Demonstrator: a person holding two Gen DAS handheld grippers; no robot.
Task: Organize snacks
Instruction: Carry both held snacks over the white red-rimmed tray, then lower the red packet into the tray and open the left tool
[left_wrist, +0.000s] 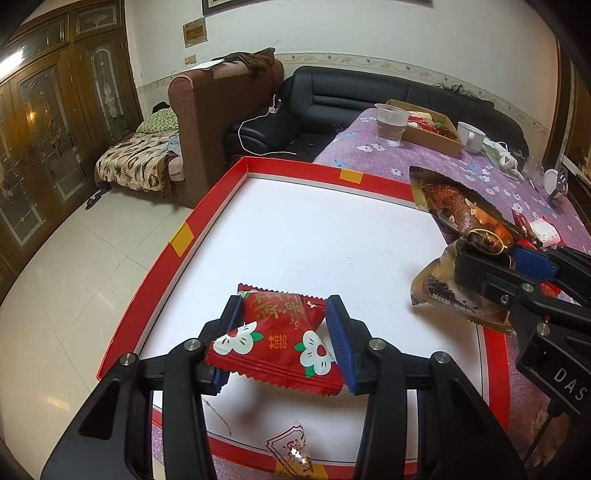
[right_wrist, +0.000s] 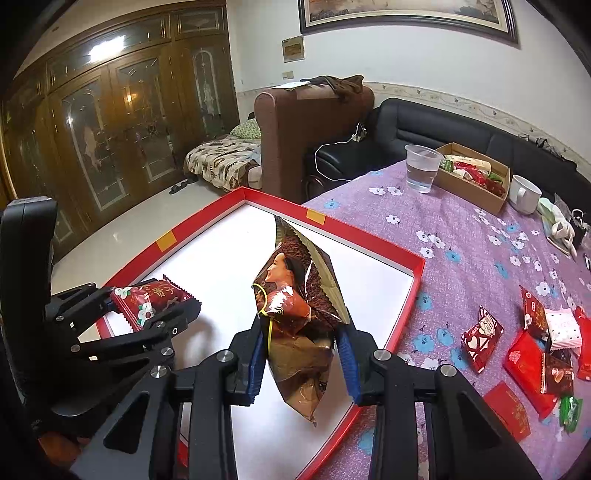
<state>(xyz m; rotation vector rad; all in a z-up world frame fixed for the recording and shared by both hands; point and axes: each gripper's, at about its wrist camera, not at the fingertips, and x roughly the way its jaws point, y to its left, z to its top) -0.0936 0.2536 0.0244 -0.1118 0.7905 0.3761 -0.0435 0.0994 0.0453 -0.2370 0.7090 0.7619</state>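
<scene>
The cup (right_wrist: 421, 168) stands left of the carton (right_wrist: 476, 188), both behind the tray (right_wrist: 413, 269) on the table (right_wrist: 461, 236).

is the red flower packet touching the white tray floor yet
Apart: the left wrist view shows the red flower packet clamped in the left gripper, above the tray.

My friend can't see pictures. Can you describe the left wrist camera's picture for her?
The left gripper pinches a red flowered snack packet above a red-rimmed white tray. At right, the right gripper holds a brown snack bag over the tray's edge.

A clear wrapper (left_wrist: 293, 456) lies half hidden behind the left tongs (left_wrist: 282, 341).
</scene>
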